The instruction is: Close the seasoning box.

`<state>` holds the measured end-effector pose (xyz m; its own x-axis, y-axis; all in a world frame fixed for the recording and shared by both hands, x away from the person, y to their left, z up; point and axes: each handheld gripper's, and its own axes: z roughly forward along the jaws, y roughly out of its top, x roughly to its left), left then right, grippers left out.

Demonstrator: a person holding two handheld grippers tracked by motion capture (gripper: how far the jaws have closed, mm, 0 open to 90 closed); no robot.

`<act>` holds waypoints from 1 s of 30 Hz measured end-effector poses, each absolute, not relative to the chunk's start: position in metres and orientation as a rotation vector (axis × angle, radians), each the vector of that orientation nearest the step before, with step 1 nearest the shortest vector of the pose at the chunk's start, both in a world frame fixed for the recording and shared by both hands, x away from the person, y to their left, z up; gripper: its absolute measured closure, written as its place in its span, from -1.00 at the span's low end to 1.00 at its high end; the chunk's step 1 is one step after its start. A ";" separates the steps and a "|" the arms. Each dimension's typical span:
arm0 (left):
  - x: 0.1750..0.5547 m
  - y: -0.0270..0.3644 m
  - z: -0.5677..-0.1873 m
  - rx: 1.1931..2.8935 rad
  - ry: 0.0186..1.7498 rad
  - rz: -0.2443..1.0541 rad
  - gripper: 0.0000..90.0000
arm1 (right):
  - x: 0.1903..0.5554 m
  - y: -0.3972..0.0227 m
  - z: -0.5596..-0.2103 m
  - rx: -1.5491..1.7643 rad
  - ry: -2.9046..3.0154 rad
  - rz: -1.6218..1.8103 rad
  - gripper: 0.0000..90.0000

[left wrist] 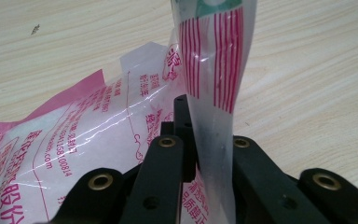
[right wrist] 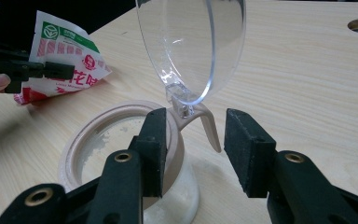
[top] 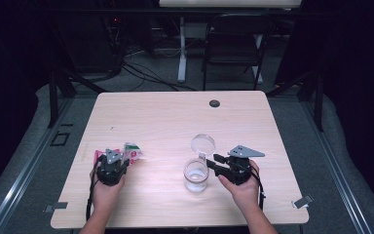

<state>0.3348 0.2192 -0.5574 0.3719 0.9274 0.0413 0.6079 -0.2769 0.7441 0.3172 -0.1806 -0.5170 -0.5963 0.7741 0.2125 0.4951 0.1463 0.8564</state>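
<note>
A printed plastic bag (top: 130, 152) in red, white and green lies at the table's front left. My left gripper (top: 116, 163) is shut on the bag (left wrist: 74, 140), with a twisted fold of film pinched between its jaws (left wrist: 205, 144). At front centre stands a clear jar (top: 196, 176) holding white powder, its beige rim (right wrist: 88, 144) uncovered and its clear hinged lid (right wrist: 191, 46) standing up. My right gripper (top: 213, 163) reaches in from the jar's right. It is open (right wrist: 198, 149), its jaws to either side of the rim's hinge tab, and the right pad (right wrist: 247, 154) stands apart from it.
The wooden table (top: 175, 117) has a round cable hole (top: 215, 103) near its far edge. Metal clips sit at the front left (top: 56, 206) and front right (top: 303, 201) corners. A dark chair (top: 233, 44) stands behind the table.
</note>
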 end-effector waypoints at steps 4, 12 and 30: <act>0.335 0.220 -0.557 1.997 1.318 0.635 1.00 | 0.317 -0.180 -0.517 1.230 2.147 1.429 0.31; 0.334 0.224 -0.555 1.966 1.327 0.620 1.00 | 0.317 -0.181 -0.517 1.229 2.144 1.436 0.31; 0.317 0.264 -0.506 1.765 1.350 0.668 1.00 | 0.317 -0.181 -0.516 1.233 2.129 1.443 0.31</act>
<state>0.3170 0.2645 -0.5064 0.2915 0.9548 -0.0577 0.5333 -0.1121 0.8385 0.3166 -0.1814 -0.5162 -0.5922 0.7766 0.2150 0.4875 0.1328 0.8630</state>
